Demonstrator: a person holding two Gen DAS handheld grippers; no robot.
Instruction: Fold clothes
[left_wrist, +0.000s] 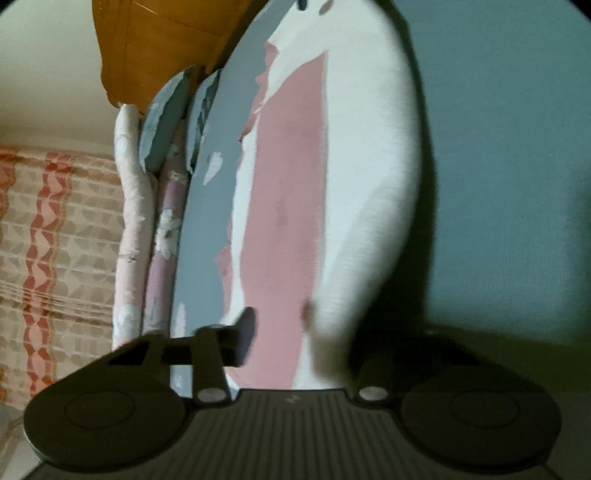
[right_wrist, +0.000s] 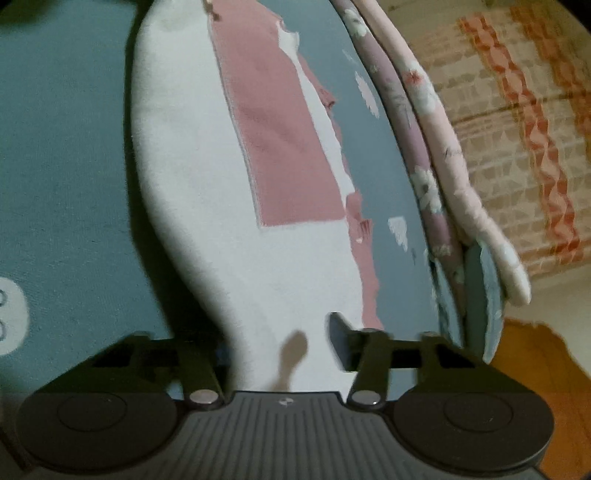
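Garment: a white garment (left_wrist: 369, 155) with a pink panel (left_wrist: 288, 206) and grey-blue patches is being seen spread along a teal bed surface (left_wrist: 517, 184), running from the near edge away to the far end

Left gripper (left_wrist: 295, 343): its jaws are being held narrow on the near edge of the garment; one finger (left_wrist: 240, 336) is being shown on the grey-blue side, the other is being hidden in shadow under the white fold

Right gripper (right_wrist: 280, 343): its jaws are being held narrow on the near edge of the white cloth; the right finger (right_wrist: 343, 339) is being pressed against the fabric, the left one is being largely covered by it

Surroundings: a rolled floral quilt (right_wrist: 443, 155) is being kept just beside the garment's far side, with a patterned coverlet (right_wrist: 535, 129) beyond

Step in hand: judged to be a two-point pinch on the edge, in preparation for a fold

Advice on the lift: both grips are being best raised together and level, so that the edge is being kept straight

Advice on the carry: the cloth is being best drawn towards the far end without dragging on the quilt

Risk: thin fabric is being liable to slip from a shallow pinch; a single layer being caught alone is being judged possible
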